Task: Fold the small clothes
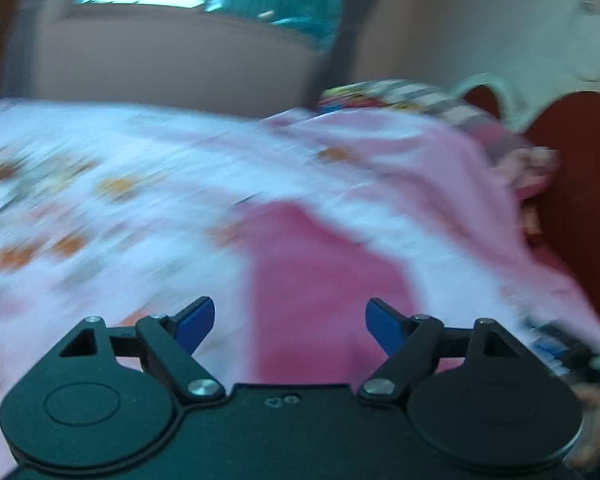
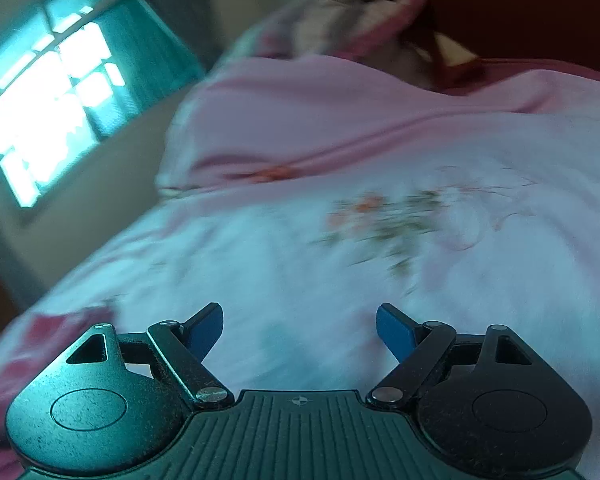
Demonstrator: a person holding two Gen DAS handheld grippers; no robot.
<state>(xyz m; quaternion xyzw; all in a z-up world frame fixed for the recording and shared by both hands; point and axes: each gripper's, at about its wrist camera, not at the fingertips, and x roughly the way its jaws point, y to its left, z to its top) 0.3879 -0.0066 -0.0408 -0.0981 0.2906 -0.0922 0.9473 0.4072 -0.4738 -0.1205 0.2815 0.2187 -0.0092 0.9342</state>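
Observation:
A deep pink cloth (image 1: 320, 276) lies flat on the pale pink flowered bedsheet (image 1: 100, 208), straight ahead of my left gripper (image 1: 290, 326). That gripper is open, its blue pads wide apart above the cloth with nothing between them. The left wrist view is heavily blurred. My right gripper (image 2: 300, 334) is open too and hovers over the flowered bedsheet (image 2: 380, 220), holding nothing. A strip of deep pink cloth (image 2: 60, 328) shows at the left edge of the right wrist view.
A colourful pile of fabric (image 1: 400, 98) sits at the far side of the bed by the red-brown headboard (image 1: 572, 184). A bunched pink bundle (image 2: 360, 12) lies at the head end. A bright window (image 2: 48, 108) is in the wall beyond the bed.

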